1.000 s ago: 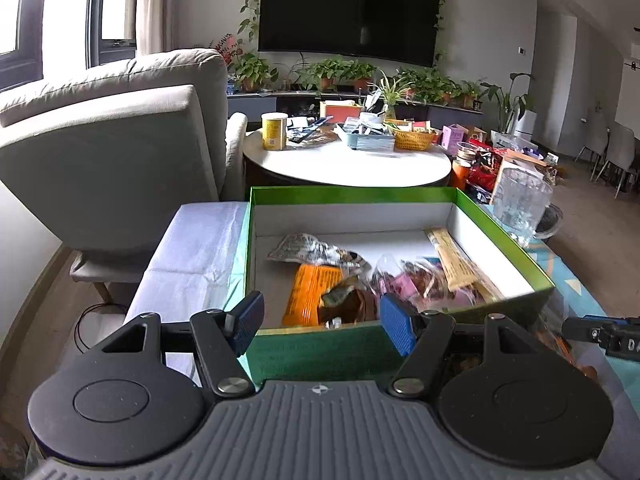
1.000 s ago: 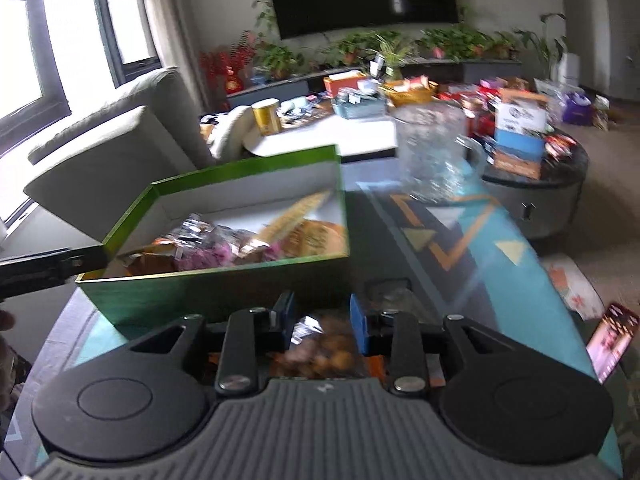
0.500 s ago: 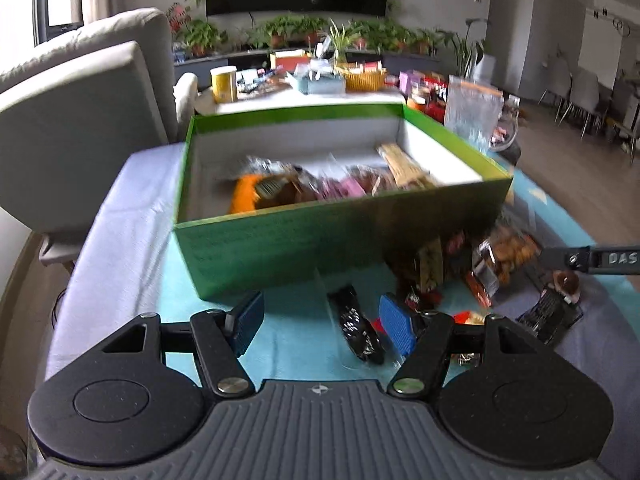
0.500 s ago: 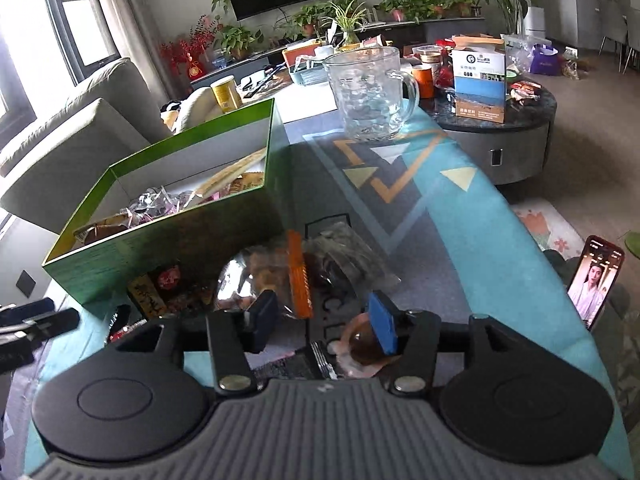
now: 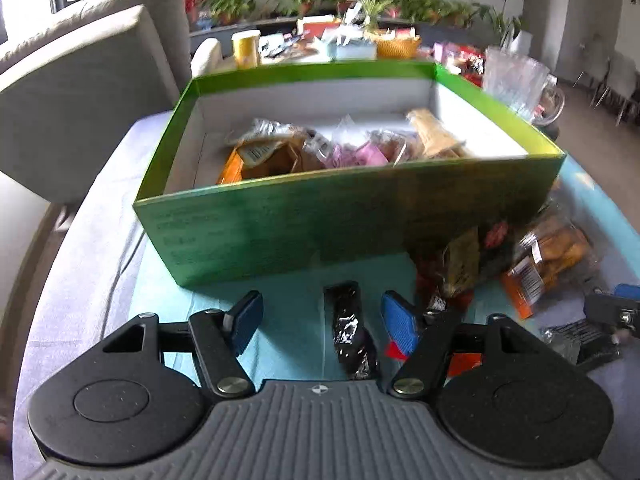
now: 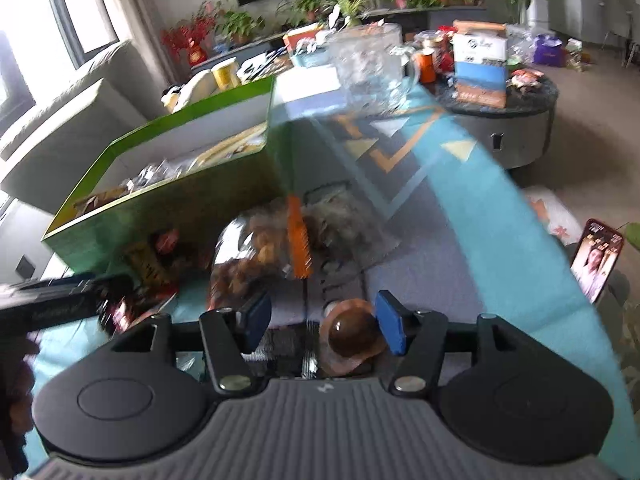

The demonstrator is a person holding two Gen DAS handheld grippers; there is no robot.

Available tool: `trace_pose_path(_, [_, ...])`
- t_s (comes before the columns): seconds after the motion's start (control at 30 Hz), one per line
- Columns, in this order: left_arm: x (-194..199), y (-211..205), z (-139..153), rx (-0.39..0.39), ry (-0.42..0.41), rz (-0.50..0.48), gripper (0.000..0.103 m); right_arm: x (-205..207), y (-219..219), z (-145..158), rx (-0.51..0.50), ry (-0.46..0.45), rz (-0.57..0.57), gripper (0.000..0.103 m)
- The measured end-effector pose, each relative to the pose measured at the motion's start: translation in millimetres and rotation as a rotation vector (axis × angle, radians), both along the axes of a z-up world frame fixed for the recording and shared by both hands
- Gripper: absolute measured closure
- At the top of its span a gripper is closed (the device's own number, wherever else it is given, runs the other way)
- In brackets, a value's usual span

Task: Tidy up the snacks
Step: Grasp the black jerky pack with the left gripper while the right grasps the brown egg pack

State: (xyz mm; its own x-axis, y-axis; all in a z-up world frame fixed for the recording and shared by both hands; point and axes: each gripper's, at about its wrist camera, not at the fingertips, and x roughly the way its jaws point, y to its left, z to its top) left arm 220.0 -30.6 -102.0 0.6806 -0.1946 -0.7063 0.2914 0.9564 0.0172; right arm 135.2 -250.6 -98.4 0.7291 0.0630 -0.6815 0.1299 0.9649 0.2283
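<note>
Both grippers hanging open w/ jaws just widening: left gripper (image 5: 322, 322) straddling black snack packet (image 5: 352, 330) at lower centre, right gripper (image 6: 322, 322) around brown round snack (image 6: 352, 338), green box (image 5: 340, 220) sitting mid-frame.

1. Left gripper (image 5: 320, 322): black linkage arms, blue ribbed pads (image 5: 400, 326), silver pivot screws, round black discs.
2. Right gripper (image 6: 320, 322): the same build, with a grey ribbed body bearing a small emblem.
</note>
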Motion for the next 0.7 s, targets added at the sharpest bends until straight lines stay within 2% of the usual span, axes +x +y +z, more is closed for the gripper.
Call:
trace_pose_path(0.13, [-8,6,0,-0.009,-0.004,-0.013,0.043,-10,20,1,-0.016,0.005,0.095,0.054])
trace_pose_path(0.3, [-23,17,2,-0.012,-0.012,-0.058,0.068,-29,47,3,-0.049,0.028,0.247,0.051])
trace_pose_path(0.4, [-33,23,4,-0.009,-0.017,-0.055,0.072,-43,57,3,-0.082,0.028,0.316,0.052])
trace_pose_path(0.53, [-46,34,6,-0.008,-0.034,-0.029,0.074,-53,57,2,-0.118,0.026,0.303,0.052])
trace_pose_path(0.7, [-59,49,12,-0.039,-0.039,-0.013,0.074,-57,47,3,-0.092,0.017,0.242,0.052])
